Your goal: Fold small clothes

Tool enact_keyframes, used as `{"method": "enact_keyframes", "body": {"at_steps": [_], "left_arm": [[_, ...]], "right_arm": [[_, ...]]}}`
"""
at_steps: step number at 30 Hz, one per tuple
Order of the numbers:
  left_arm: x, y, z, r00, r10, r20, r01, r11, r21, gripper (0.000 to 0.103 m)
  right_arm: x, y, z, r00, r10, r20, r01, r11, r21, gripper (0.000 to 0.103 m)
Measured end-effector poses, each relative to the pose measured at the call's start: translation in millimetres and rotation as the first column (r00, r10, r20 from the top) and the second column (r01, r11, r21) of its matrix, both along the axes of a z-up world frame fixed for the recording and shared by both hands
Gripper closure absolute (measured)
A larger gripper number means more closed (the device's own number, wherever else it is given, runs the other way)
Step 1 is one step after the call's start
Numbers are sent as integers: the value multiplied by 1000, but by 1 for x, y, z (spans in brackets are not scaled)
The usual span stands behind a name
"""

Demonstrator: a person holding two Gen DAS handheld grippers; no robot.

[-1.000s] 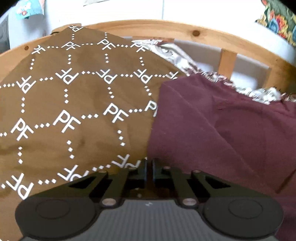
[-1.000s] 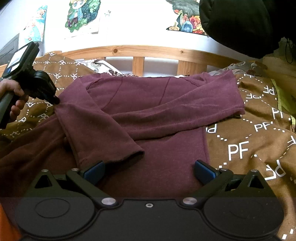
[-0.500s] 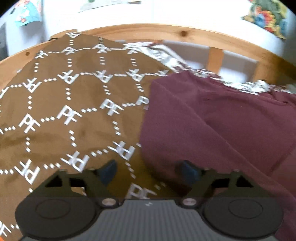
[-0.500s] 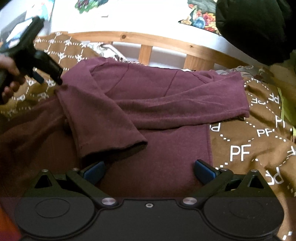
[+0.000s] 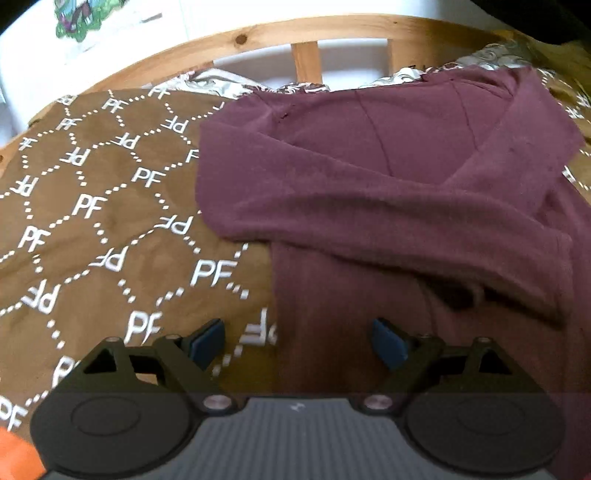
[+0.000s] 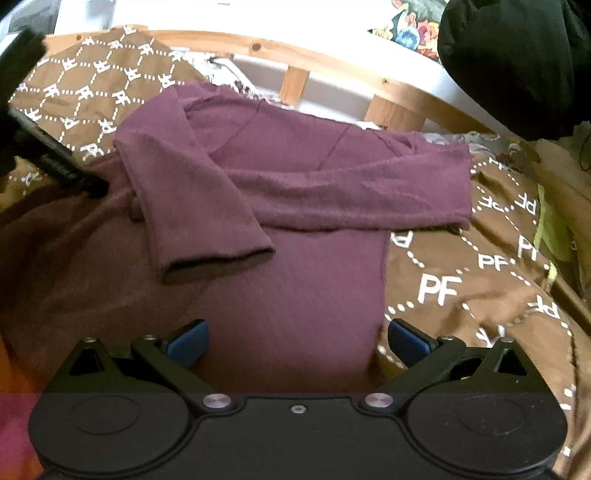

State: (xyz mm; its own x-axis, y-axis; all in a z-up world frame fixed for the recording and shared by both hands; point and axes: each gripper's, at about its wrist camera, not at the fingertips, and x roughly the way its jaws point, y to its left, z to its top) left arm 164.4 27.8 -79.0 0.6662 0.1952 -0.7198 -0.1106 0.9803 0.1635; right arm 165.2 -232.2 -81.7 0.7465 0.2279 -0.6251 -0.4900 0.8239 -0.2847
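Note:
A maroon long-sleeved top (image 6: 295,258) lies flat on the brown blanket, both sleeves folded across its chest; it also shows in the left wrist view (image 5: 388,192). My left gripper (image 5: 297,343) is open and empty, over the top's left edge near the hem. My right gripper (image 6: 295,341) is open and empty, its fingers either side of the lower right part of the top. The left gripper's body (image 6: 55,162) shows at the left of the right wrist view.
The brown blanket with white PF lettering (image 5: 92,221) covers the bed, also seen at the right in the right wrist view (image 6: 480,266). A wooden bed rail (image 5: 295,33) runs along the far side. A dark garment (image 6: 517,62) hangs at upper right.
My left gripper opened, let go of the left sleeve and moved back toward the top's lower left edge. My right gripper stayed open and shifted slightly closer to the hem.

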Motion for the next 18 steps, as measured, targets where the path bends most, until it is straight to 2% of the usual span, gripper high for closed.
{"method": "enact_keyframes", "body": {"at_steps": [5, 8, 12, 18], "left_arm": [[-34, -7, 7, 1000, -28, 5, 28, 999, 31, 9], [-50, -8, 12, 999, -45, 5, 45, 999, 20, 6], [-66, -7, 14, 999, -36, -24, 37, 999, 37, 5], [-84, -7, 21, 998, -35, -43, 37, 998, 48, 5]], "right_arm": [[-14, -15, 2, 999, -7, -47, 5, 999, -36, 1], [-25, -21, 2, 999, -5, -50, 1, 997, -81, 1], [-44, -29, 3, 999, 27, -38, -32, 990, -140, 1], [-71, -46, 3, 995, 86, -56, -94, 983, -160, 1]]}}
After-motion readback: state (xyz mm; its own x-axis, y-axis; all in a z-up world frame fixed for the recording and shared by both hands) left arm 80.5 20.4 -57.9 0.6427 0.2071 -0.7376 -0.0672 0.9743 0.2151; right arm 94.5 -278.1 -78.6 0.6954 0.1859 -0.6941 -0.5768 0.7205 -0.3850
